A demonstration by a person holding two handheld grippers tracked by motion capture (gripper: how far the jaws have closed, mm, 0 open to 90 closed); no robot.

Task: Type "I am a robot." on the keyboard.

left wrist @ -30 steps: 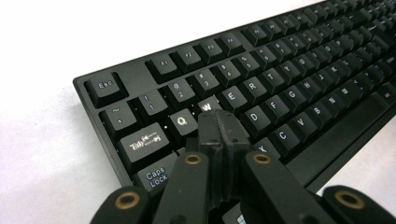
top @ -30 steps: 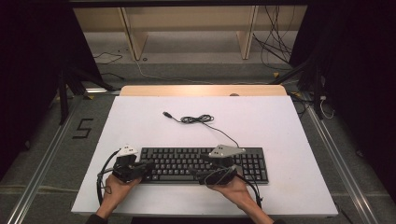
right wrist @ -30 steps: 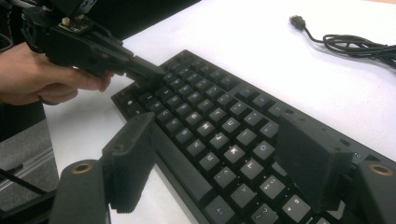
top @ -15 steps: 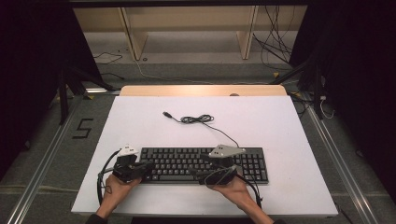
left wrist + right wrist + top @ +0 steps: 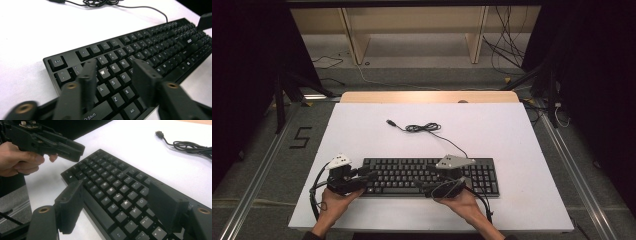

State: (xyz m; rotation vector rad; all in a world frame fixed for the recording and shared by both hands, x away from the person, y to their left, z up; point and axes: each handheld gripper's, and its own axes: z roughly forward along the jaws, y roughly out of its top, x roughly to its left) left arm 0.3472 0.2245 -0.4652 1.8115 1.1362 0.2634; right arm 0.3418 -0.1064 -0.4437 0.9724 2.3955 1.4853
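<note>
A black keyboard [image 5: 402, 175] lies near the front edge of the white table [image 5: 362, 130]. Its thin cable [image 5: 424, 128] coils behind it and ends in a loose plug [image 5: 389, 121]. My left gripper [image 5: 368, 177] hovers at the keyboard's left end. Its jaws have just been opening, and they stand apart over the letter keys [image 5: 115, 65] with nothing gripped. My right gripper [image 5: 422, 186] is open above the keyboard's middle keys [image 5: 116, 186], holding nothing. The right gripper view also has the left gripper [image 5: 75, 151] in a hand over the far keys.
A wooden strip [image 5: 427, 96] borders the table's far edge. Behind it, shelf legs [image 5: 354, 35] and loose cables [image 5: 507, 45] sit on the floor. Metal rails [image 5: 257, 180] run along both sides, and a "5" mark [image 5: 301, 137] is on the floor at left.
The left gripper's jaws look wider apart than before. Both hands and the keyboard stay where they were.
</note>
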